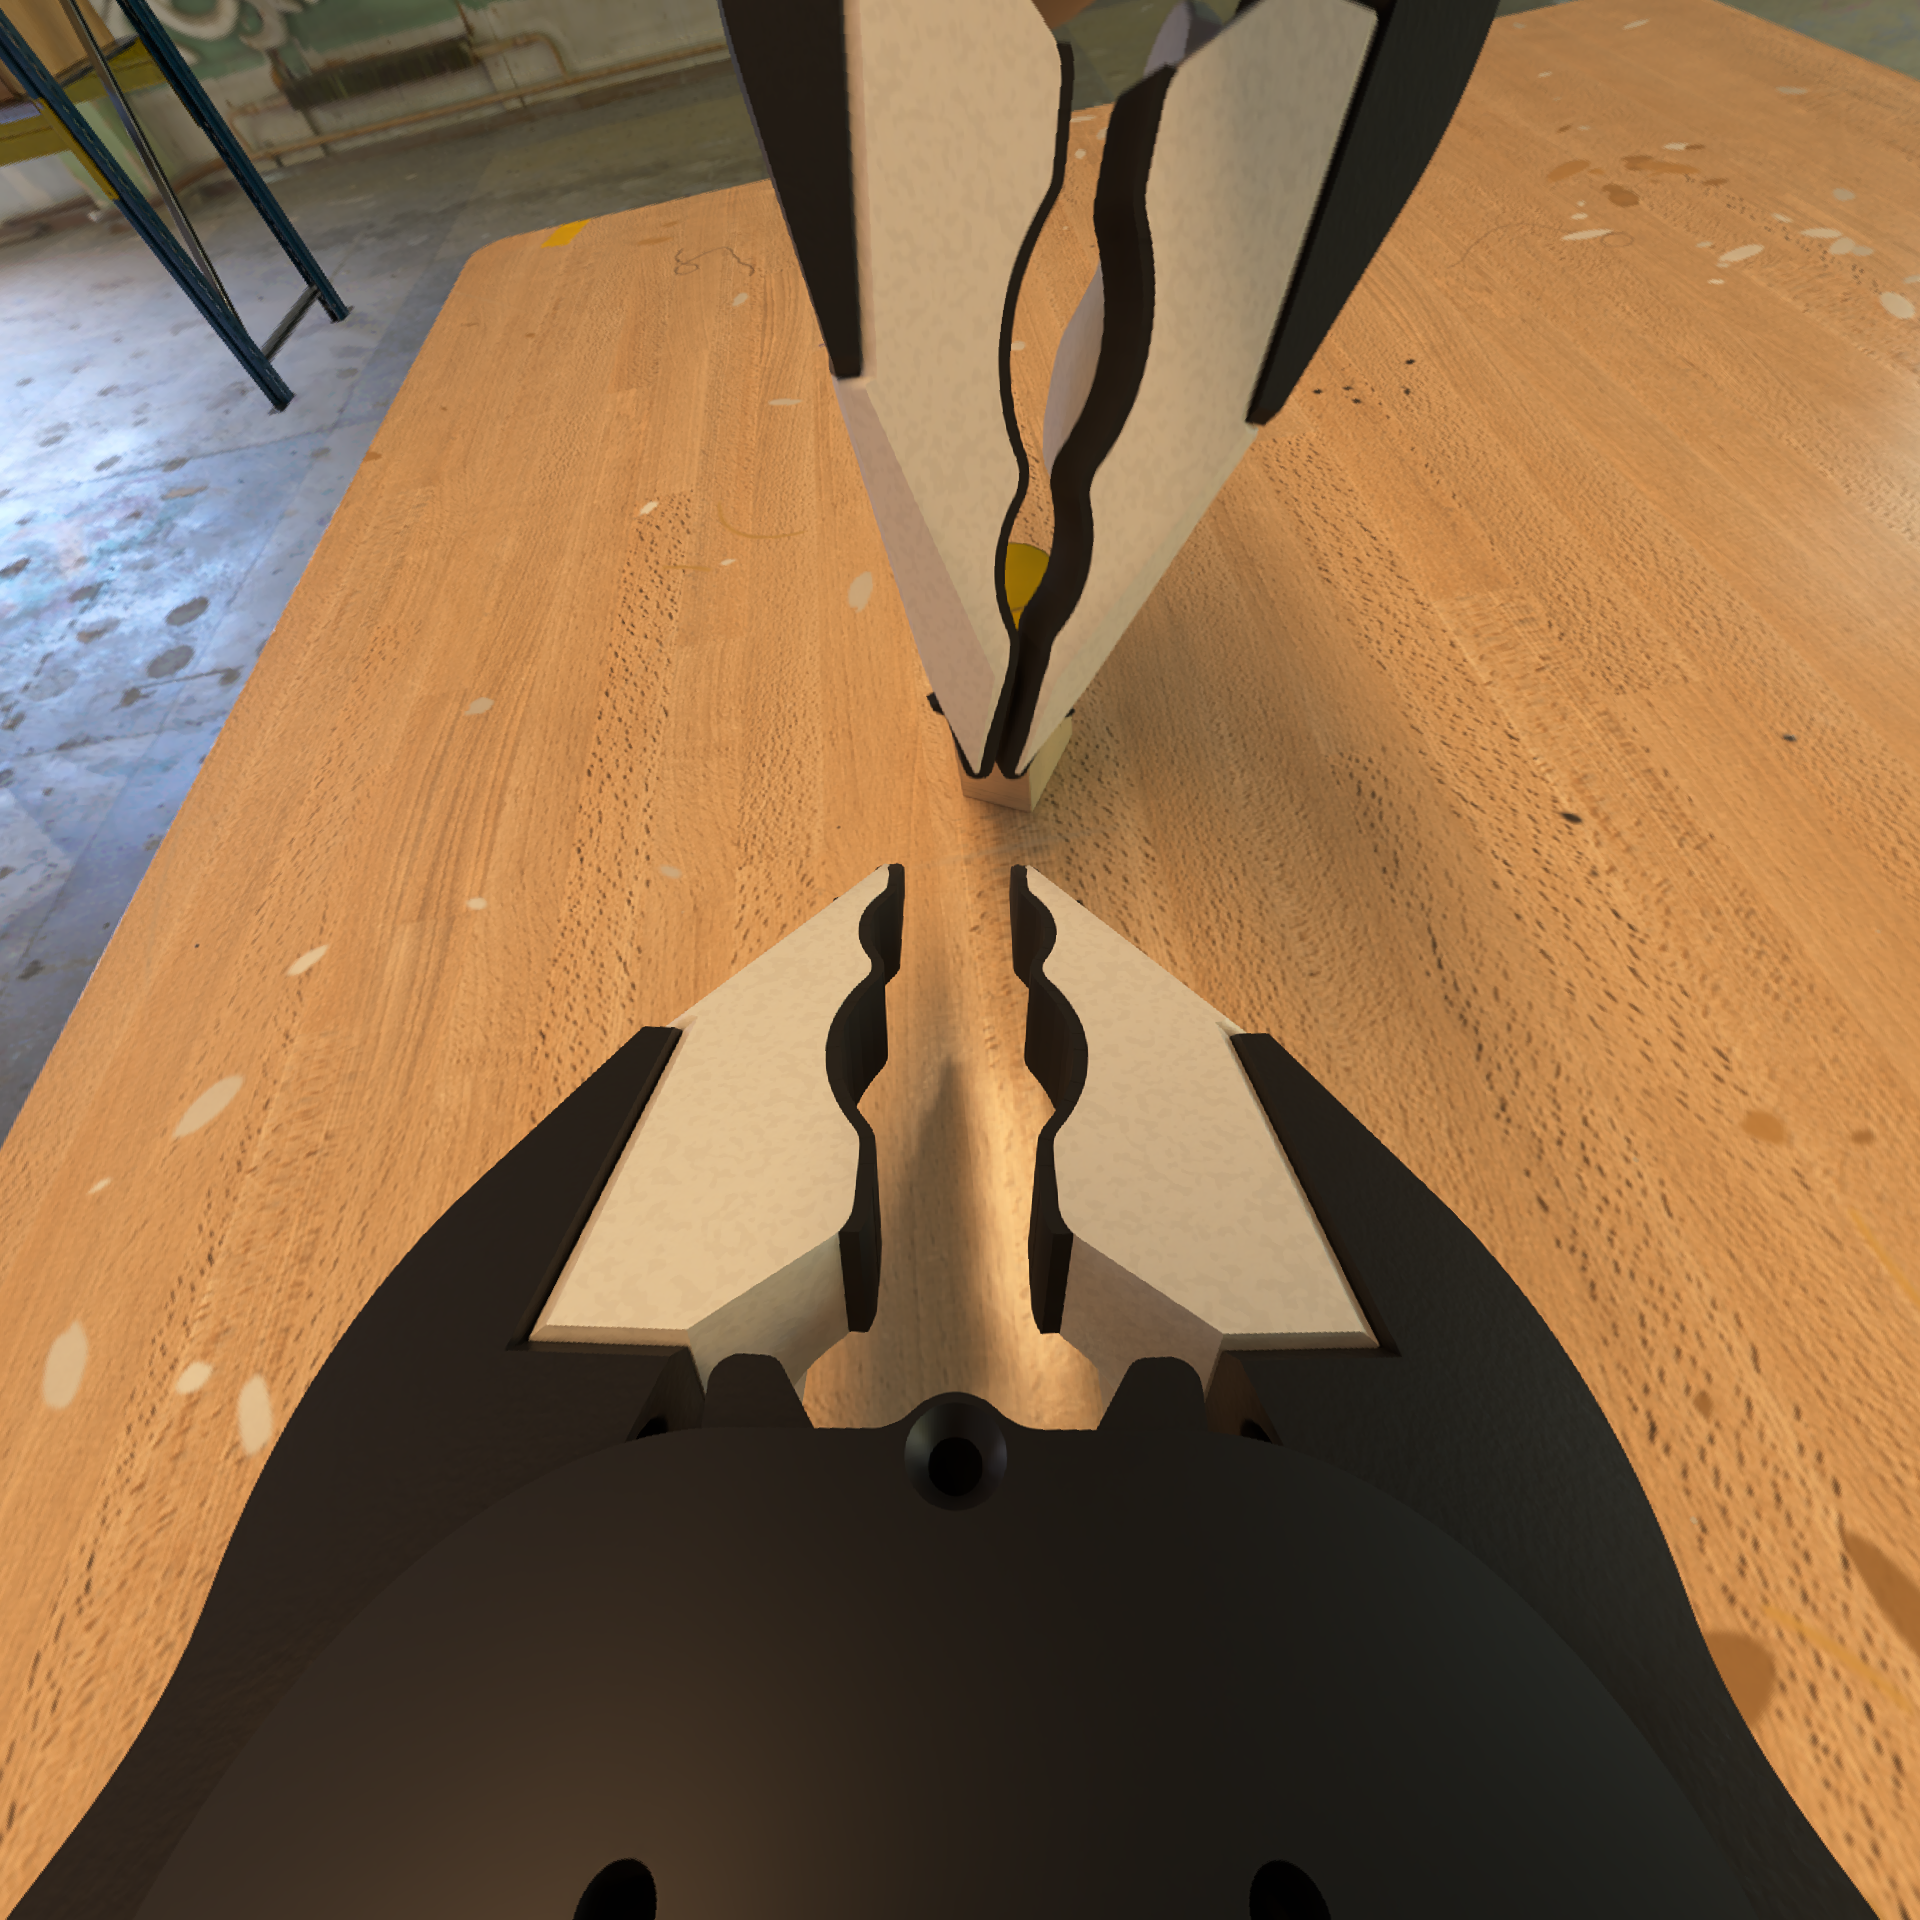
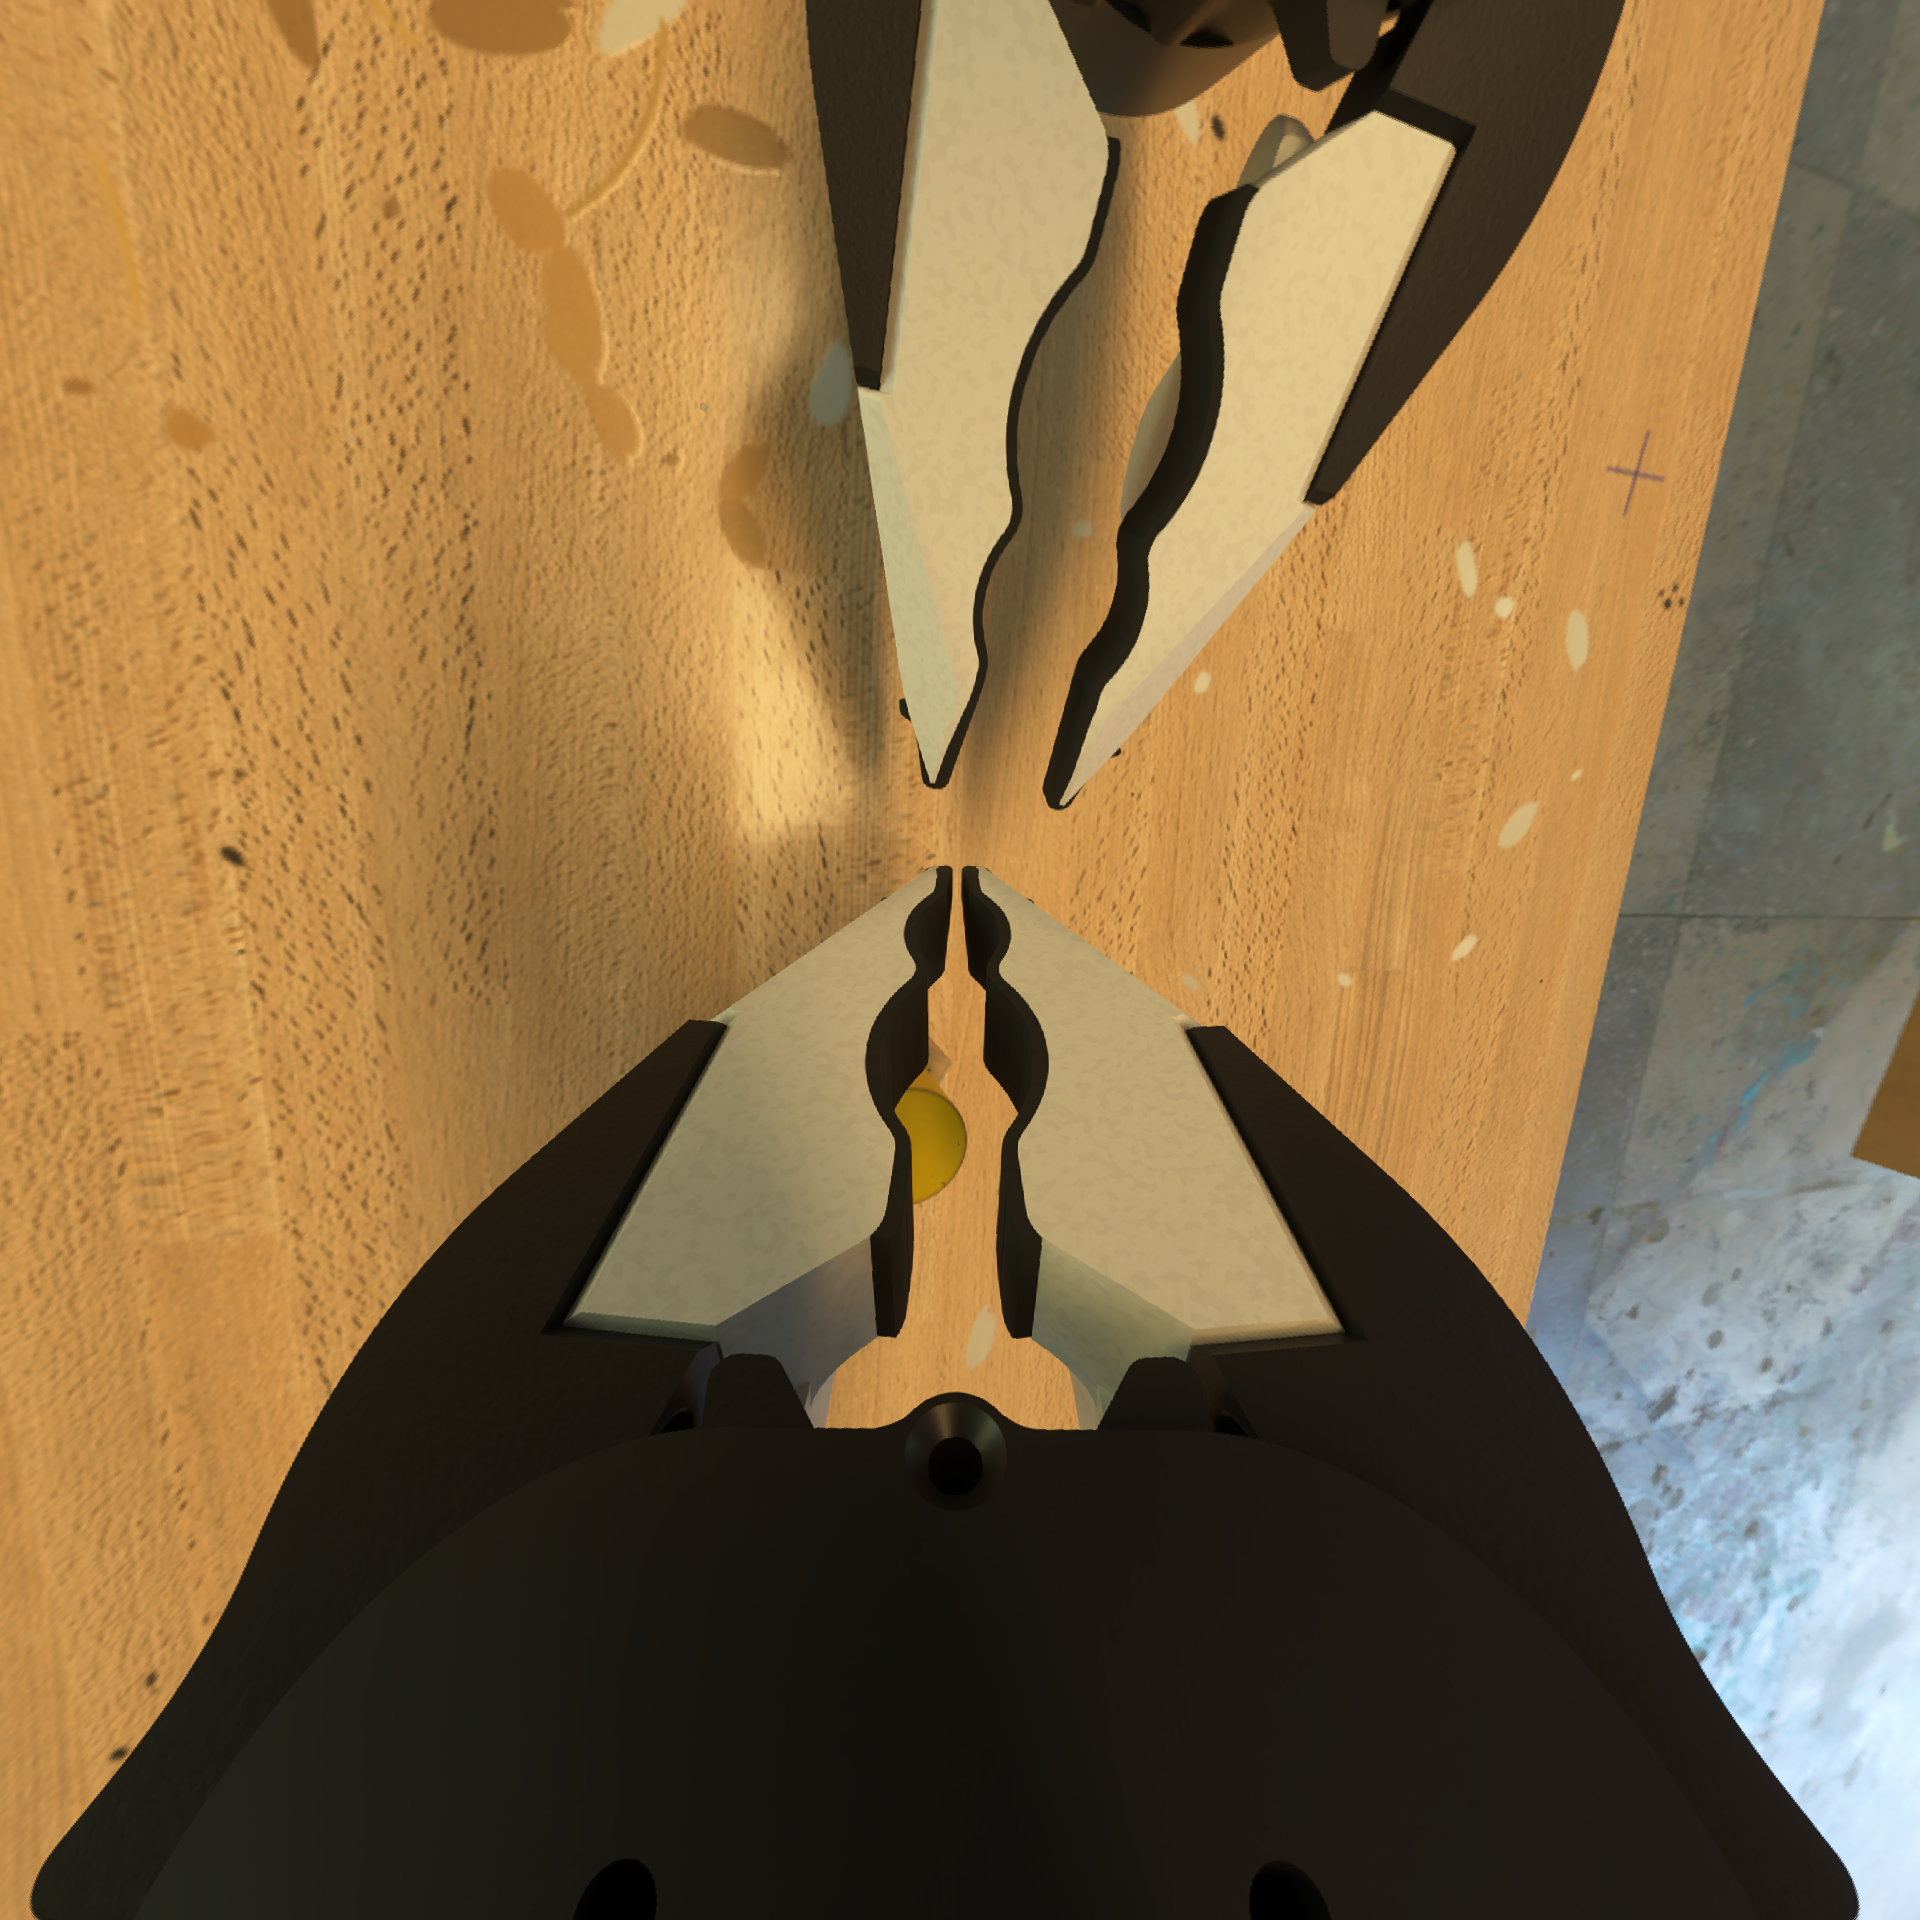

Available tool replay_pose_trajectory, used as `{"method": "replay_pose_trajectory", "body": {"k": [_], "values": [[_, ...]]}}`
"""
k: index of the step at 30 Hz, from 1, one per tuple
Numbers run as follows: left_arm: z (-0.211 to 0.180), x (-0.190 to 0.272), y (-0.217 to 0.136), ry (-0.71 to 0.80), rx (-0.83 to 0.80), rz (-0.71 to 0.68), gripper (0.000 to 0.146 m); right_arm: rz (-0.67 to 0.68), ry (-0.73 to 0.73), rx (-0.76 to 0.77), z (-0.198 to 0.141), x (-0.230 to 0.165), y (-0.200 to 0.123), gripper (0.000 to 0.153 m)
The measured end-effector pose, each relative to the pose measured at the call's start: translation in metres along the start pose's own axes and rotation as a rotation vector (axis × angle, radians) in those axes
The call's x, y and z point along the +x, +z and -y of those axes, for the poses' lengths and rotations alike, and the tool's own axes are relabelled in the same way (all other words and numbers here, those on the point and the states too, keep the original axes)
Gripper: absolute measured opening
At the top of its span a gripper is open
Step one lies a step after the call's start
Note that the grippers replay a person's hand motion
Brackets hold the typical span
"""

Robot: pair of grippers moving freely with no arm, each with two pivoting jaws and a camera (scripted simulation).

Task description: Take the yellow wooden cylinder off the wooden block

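The yellow wooden cylinder (image 1: pixel 1023 571) shows only as a sliver between the right gripper's fingers. In the right wrist view it (image 2: pixel 935 1143) sits partly hidden behind one finger. The pale wooden block (image 1: pixel 1023 790) lies on the wooden table (image 1: pixel 520 727) just behind the right gripper's tips; a small corner of it (image 2: pixel 938 1060) shows beside the cylinder. My right gripper (image 2: pixel 956 873) is shut, with nothing seen between its tips, and points steeply down at the block (image 1: pixel 992 771). My left gripper (image 1: pixel 956 873) is open and empty, tip to tip with the right one (image 2: pixel 997 790).
The table's long edge (image 2: pixel 1662 831) runs close on the right in the right wrist view, with speckled floor beyond. A blue metal rack (image 1: pixel 208 208) stands on the floor past the table's far left corner. Pale paint flecks dot the tabletop.
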State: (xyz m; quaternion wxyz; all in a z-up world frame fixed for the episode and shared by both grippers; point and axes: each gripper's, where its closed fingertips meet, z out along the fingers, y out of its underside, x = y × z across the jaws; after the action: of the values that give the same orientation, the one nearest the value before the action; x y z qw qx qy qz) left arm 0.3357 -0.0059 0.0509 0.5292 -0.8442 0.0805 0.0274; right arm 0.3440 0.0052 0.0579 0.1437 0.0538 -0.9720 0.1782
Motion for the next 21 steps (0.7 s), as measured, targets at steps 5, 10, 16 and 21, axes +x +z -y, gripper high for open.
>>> {"method": "replay_pose_trajectory", "body": {"k": [5, 10, 16, 21], "values": [[0.000, 0.000, 0.000, -0.004, 0.000, -0.003, 0.020, 0.046, 0.058, 0.043, 0.002, -0.012, -0.012, 0.000], [0.000, 0.000, -0.001, -0.011, 0.000, -0.008, 0.020, 0.091, 0.188, 0.105, -0.011, -0.038, 0.000, 0.001], [-0.001, -0.001, -0.001, -0.011, -0.002, -0.004, 0.020, 0.087, 0.268, 0.085, -0.014, -0.045, 0.022, 0.009], [-0.002, -0.002, -0.002, -0.023, -0.006, -0.005, 0.020, 0.099, 0.279, 0.047, -0.014, -0.043, 0.031, 0.012]]}}
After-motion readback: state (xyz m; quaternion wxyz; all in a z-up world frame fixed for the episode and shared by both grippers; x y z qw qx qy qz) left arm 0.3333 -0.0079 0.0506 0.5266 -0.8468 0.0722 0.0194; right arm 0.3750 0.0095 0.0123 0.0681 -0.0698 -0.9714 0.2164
